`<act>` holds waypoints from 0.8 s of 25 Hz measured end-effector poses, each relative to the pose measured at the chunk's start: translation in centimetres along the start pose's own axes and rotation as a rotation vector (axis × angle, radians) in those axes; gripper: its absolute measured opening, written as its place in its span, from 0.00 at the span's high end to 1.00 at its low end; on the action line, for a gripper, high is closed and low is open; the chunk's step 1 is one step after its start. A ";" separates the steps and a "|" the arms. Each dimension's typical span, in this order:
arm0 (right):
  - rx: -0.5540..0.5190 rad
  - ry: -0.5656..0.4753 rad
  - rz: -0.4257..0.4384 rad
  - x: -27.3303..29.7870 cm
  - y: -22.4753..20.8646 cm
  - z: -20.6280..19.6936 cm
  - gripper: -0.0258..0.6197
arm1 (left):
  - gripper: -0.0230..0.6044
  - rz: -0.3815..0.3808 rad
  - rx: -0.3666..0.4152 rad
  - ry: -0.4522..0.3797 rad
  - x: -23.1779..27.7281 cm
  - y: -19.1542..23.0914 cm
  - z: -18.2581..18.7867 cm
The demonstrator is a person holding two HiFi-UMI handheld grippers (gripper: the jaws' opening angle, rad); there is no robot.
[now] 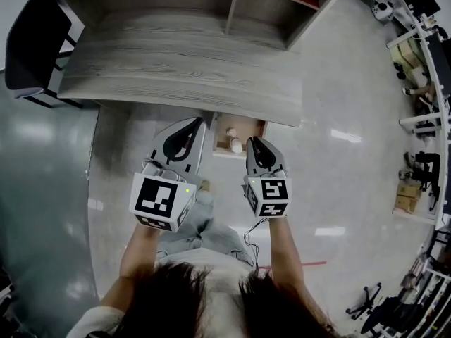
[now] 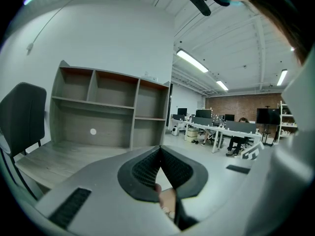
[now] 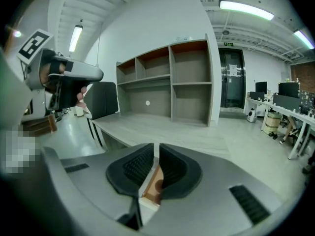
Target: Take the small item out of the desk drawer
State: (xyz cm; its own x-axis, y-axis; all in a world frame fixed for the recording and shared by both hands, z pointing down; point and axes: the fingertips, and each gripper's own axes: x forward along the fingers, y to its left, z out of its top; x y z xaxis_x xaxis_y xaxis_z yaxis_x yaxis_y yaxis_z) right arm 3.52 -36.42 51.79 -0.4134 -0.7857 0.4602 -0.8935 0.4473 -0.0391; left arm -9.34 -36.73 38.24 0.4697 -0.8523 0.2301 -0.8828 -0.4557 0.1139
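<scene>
The bench (image 1: 183,55) fills the 12 o'clock half of the head view. An open drawer (image 1: 258,127) sticks out from under its near edge toward 6 o'clock. Both tools hang over the drawer's front. The left gripper (image 1: 199,122) is at the drawer's 9 o'clock side and the right gripper (image 1: 254,141) is over its 3 o'clock half. The left one's fingers (image 2: 145,168) meet at the tips, and the right one's fingers (image 3: 135,166) are drawn in to a thin slit; neither pair holds anything. The small item (image 1: 235,144), pale and bottle-like, lies inside the drawer on the wooden bottom. Its long axis seems to run roughly 11 to 5, though it is too small to be sure. It sits just beside the right tips at about 9 o'clock and farther from the left tips at about 4 o'clock. The right hand is therefore the nearer one, and it would likely need to spread its fingers before reaching in.
</scene>
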 end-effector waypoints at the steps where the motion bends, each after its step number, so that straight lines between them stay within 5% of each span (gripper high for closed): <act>1: 0.002 0.008 -0.003 0.4 -0.2 -0.5 0.91 | 0.94 0.000 0.001 0.002 0.2 0.2 -0.2; 20: 0.007 0.221 0.007 7.5 -1.6 -8.3 0.91 | 0.94 0.005 -0.021 0.046 2.4 2.5 -3.1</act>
State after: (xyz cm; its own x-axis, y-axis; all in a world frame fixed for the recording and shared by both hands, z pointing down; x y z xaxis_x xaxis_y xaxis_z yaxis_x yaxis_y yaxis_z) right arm 3.28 -39.42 62.66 -0.3722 -0.6689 0.6435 -0.8922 0.4490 -0.0493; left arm -10.42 -39.09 42.02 0.4644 -0.8417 0.2753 -0.8856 -0.4453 0.1322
